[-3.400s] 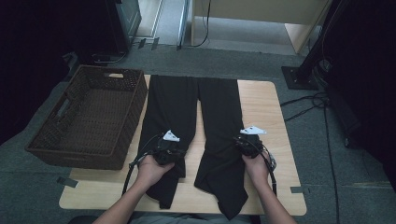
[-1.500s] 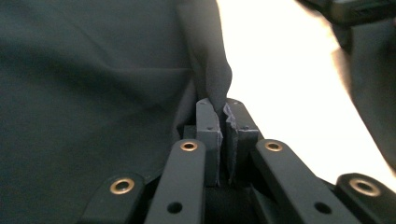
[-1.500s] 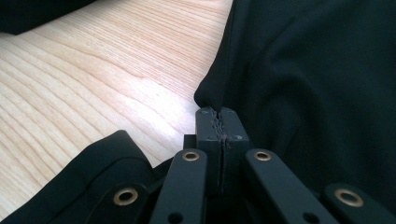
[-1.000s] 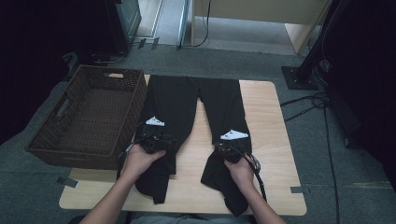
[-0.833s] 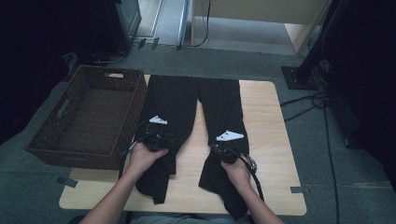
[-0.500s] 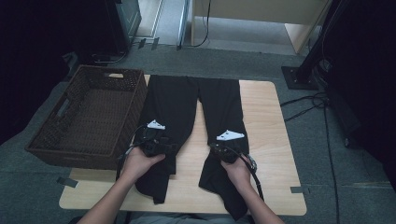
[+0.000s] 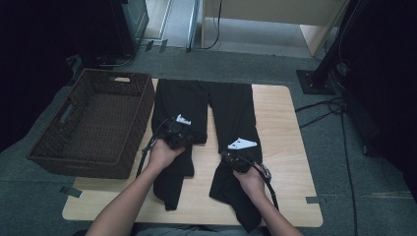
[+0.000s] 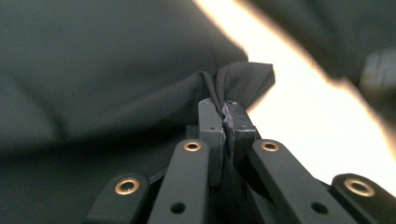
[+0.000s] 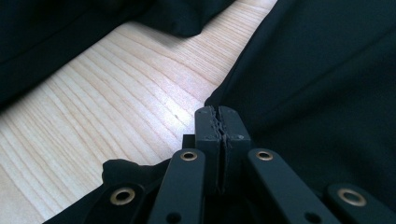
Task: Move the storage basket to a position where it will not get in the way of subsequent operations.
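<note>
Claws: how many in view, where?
2. Left claw sits on the left leg of the black trousers, shut on a fold of cloth. Right claw sits on the right leg, jaws together.

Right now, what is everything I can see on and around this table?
trousers: one pair, black, spread flat along the table, legs toward the person
basket: one, dark brown wicker, at the table's left edge
table: one, light wood, centre of the room
black stand: one, on the floor beyond the table's far right corner
cables: several, black, on the grey floor right of the table
left gripper: one, black, closed on a fold of the left trouser leg
right gripper: one, black, jaws together at the inner edge of the right trouser leg
forearms: two, coming in from the bottom
</note>
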A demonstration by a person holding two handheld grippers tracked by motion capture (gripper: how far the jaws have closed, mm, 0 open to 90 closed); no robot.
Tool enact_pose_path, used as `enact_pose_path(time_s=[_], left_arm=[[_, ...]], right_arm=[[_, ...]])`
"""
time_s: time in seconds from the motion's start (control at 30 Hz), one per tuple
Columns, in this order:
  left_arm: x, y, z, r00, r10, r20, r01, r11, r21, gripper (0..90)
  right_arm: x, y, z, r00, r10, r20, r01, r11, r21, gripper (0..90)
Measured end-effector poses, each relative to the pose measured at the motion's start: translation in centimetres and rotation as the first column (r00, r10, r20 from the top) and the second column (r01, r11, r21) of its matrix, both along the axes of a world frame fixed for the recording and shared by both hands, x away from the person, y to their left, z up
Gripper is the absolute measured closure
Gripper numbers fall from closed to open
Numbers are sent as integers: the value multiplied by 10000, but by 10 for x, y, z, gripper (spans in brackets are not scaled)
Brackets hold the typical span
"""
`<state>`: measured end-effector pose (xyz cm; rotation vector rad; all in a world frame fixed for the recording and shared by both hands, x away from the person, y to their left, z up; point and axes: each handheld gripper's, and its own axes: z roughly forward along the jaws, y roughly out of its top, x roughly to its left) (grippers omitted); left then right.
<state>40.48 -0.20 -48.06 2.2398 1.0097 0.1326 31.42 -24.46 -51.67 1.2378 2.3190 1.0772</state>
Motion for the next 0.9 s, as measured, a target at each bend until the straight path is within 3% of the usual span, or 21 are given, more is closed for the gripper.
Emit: enact_pose_path(time_s=[0.07,0.2,0.37,0.47,0.53,0.63,0.8,0.83,0.87,0.9], left_arm=[[14,-8,9,9999,92,80,-89,9991,-423,879],[40,-22,15,9982,433,417,-403,9968,-695,858],[47,-15,18,9967,814,32,-804,9889,-1251,633],[34,-5,29,9972,750,80,-738,9925,-975,578],[20,3,35,9974,605,403,-571,9951,-810,548],[-6,13,40,9986,287,453,-253,9969,-745,565],[-55,25,33,9991,-88,420,119,9972,-742,589],[-61,26,31,9992,-177,346,199,9976,-664,592],[-77,27,25,9981,-315,524,334,9988,-372,592],[-77,27,25,9981,-315,524,334,9988,-372,590]], right_arm=[[0,0,0,10000,9,-38,-9,10000,79,881],[1,-1,-1,10000,26,-48,-25,9999,147,881],[0,-2,-2,10000,18,-5,-18,9995,301,881],[0,-3,-2,10000,40,27,-40,9996,288,881],[0,-2,-2,10000,32,54,-33,9996,270,881],[-1,-1,-2,9999,-10,102,7,9997,240,881],[-1,-1,-2,9999,39,145,-41,9999,167,881],[-1,-1,-2,9999,45,125,-47,9998,170,880],[-1,-1,-2,9999,14,158,-17,9999,164,880],[-1,-1,-2,9999,14,158,-17,9999,164,880]])
